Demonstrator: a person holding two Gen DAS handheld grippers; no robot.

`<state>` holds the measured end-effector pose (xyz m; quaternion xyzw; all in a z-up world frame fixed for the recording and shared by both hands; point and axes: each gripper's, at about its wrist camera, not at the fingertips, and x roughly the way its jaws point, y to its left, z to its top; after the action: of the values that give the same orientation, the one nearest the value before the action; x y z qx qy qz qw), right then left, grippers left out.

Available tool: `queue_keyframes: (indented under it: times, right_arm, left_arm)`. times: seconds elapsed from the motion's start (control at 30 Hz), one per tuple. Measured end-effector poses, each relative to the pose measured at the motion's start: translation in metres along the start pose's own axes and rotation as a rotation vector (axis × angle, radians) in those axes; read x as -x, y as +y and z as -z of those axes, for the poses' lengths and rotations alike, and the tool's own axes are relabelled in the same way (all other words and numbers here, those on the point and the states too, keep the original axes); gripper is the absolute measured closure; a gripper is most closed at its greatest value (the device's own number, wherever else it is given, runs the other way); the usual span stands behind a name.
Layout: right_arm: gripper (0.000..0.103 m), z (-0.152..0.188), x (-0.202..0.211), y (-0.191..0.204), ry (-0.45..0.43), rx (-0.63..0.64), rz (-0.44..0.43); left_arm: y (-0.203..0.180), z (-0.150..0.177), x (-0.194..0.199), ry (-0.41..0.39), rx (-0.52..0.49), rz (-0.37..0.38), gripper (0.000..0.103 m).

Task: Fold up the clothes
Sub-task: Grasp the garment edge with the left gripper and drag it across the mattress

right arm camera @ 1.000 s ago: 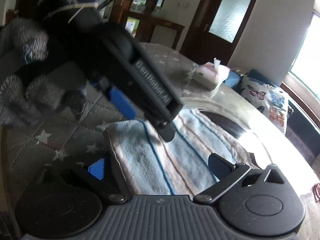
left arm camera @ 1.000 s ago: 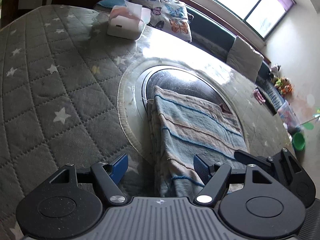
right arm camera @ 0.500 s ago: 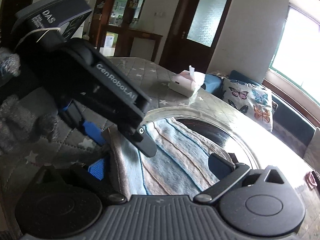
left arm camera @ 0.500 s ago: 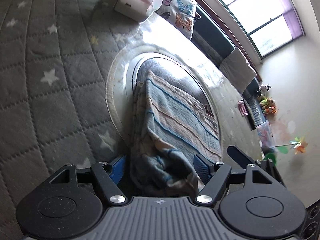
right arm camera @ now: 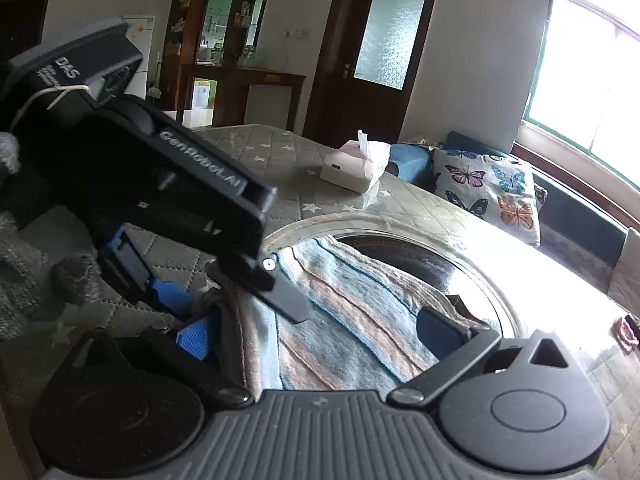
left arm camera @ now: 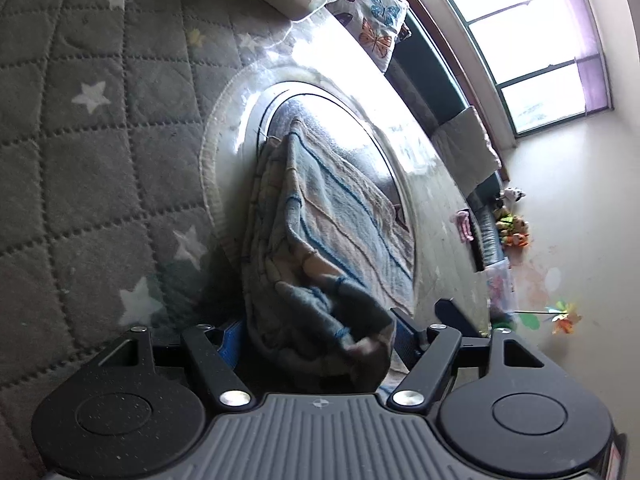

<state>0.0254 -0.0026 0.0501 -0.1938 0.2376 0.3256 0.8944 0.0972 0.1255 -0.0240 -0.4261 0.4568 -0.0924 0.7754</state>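
A blue and beige striped cloth [left arm camera: 320, 224] lies folded over the round glass turntable [left arm camera: 256, 120] on the table. Its near end is bunched up between the fingers of my left gripper [left arm camera: 316, 334], whose jaws stand wide with the cloth filling the gap. In the right wrist view the cloth [right arm camera: 352, 320] runs between the fingers of my right gripper [right arm camera: 316, 332], which stands open over its near edge. The left gripper [right arm camera: 224, 304] shows there from the side, pressed against the cloth's left edge.
A grey quilted star-pattern cover [left arm camera: 80, 140] lies on the table. A white tissue box [right arm camera: 352, 168] stands at the far side. A butterfly cushion [right arm camera: 492, 196] lies on the bench under the window. Toys and a pinwheel [left arm camera: 560, 316] are on the floor.
My left gripper has pushed forward and lifted the cloth's near end, which now bunches up between its fingers. Both cameras have tilted up and to the right.
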Motion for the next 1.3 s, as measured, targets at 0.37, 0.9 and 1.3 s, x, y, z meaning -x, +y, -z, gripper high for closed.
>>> queue_keyframes:
  times: [0.37, 0.9, 1.3]
  right_arm:
    - [0.000, 0.013, 0.008, -0.034, 0.049, -0.168, -0.121]
    - [0.000, 0.066, -0.008, -0.127, 0.121, -0.629, -0.152]
    - [0.000, 0.062, -0.003, -0.128, 0.059, -0.765, -0.285]
  left_arm:
    - [0.009, -0.007, 0.002, 0.008, -0.039, 0.023, 0.061]
    - [-0.008, -0.007, -0.005, -0.021, -0.165, -0.024, 0.071]
    - [-0.003, -0.009, -0.008, -0.009, -0.176, -0.022, 0.071]
